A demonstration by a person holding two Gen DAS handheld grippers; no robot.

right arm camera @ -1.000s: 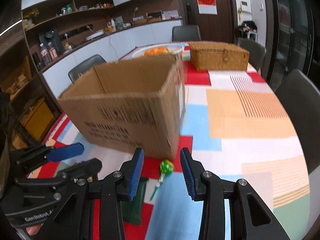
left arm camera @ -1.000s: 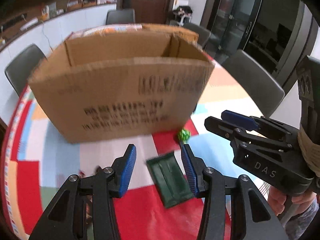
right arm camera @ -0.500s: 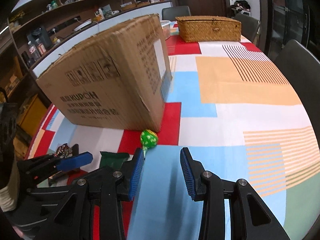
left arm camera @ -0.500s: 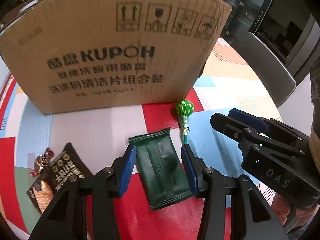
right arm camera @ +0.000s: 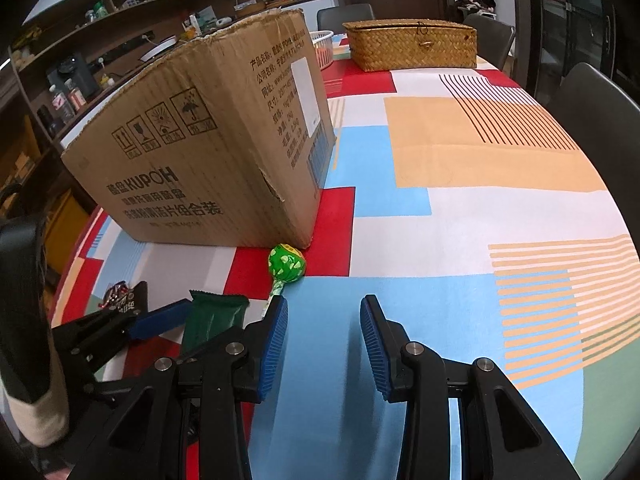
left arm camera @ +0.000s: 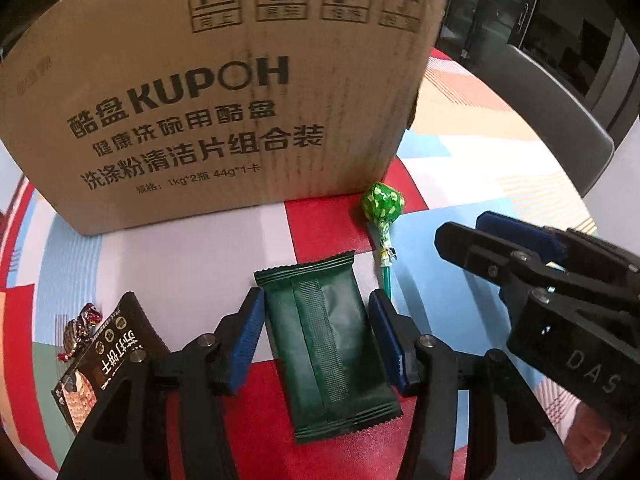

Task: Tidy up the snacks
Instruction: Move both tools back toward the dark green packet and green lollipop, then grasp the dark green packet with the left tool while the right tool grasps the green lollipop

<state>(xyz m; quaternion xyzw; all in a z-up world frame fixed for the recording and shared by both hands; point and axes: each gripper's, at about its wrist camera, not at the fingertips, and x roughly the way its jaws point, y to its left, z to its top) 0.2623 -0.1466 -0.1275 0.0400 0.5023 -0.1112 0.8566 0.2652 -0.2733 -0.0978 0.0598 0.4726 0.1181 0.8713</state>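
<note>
Left wrist view: the left tongs (left arm camera: pixel 316 340) are seen lowered around a dark green snack packet (left arm camera: pixel 328 352), and their jaws have just been opening; the blue pads stand beside the packet's long edges with slivers of gap, so nothing is gripped yet. If they are closed too high, the thin flat wrapper may be pushed along the desk (left arm camera: pixel 192 272) or merely crumpled. A green lollipop (left arm camera: pixel 382 204) lies just beside the right pad, its stick likely to be caught or dragged. The right tongs (right arm camera: pixel 324 344) are held open over bare cloth, the lollipop outside them; a collision between the two tools is possible. Behind stands the cardboard box (left arm camera: pixel 224 92), near the desk's left edge a brown snack packet (left arm camera: pixel 104 356).
</note>
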